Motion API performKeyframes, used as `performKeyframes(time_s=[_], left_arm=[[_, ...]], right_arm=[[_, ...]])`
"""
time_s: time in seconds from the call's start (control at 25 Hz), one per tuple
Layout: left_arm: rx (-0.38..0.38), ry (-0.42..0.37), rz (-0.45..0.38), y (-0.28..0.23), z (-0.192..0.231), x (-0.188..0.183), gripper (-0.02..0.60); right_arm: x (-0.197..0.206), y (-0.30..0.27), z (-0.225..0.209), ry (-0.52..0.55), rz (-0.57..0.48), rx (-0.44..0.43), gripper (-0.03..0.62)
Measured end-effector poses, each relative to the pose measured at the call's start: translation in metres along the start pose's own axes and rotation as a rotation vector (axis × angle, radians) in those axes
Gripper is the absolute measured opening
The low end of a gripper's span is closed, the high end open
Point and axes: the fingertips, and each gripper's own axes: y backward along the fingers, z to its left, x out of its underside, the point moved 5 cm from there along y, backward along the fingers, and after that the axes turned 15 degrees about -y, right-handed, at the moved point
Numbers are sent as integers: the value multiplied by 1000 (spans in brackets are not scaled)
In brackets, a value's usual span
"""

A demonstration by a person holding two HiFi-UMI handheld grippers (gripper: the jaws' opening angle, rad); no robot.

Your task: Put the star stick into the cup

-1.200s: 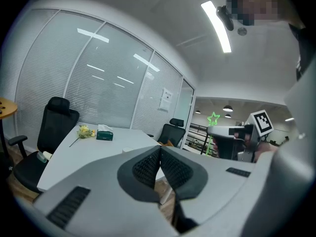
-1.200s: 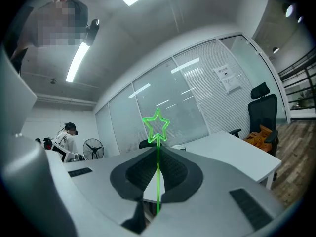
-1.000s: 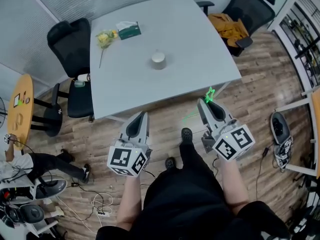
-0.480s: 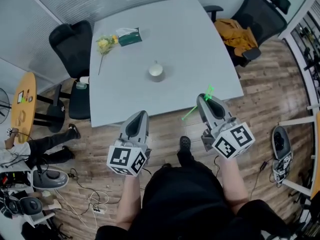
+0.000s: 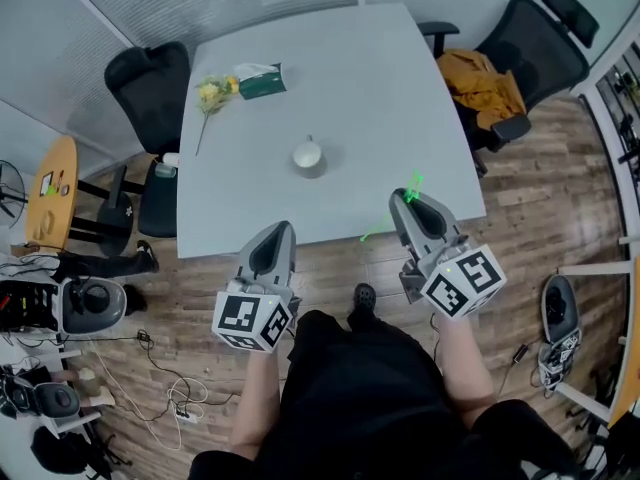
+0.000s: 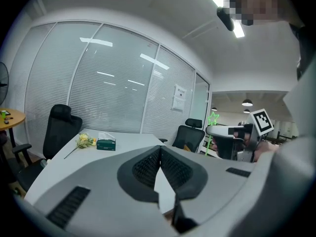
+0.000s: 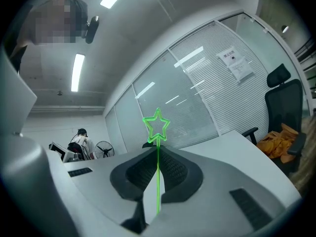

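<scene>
A pale cup stands near the middle of the grey table. My right gripper is shut on the green star stick. Its star end pokes out past the tips over the table's near right edge, and its tail trails back over the floor. In the right gripper view the star stands upright above the closed jaws of the right gripper. My left gripper is shut and empty, just short of the table's near edge. In the left gripper view the left gripper has its jaws meeting, and the star stick shows at right.
A yellow flower and a green tissue box lie at the table's far left. A black chair stands left of the table. Another chair with an orange garment stands right. A round wooden side table and floor cables are at far left.
Both grippers have come closer to the table's near edge, and the star end now reaches over the tabletop. The stick stays held. A person at far left has mostly passed out of view.
</scene>
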Motion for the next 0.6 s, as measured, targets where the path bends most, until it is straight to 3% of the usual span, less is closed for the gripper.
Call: performKeyframes(time_s=[0.6], left_arm=[[6,24,36,-33,12,5,-2]], right_arm=[[-2,-28,-28,-37,33,10,21]])
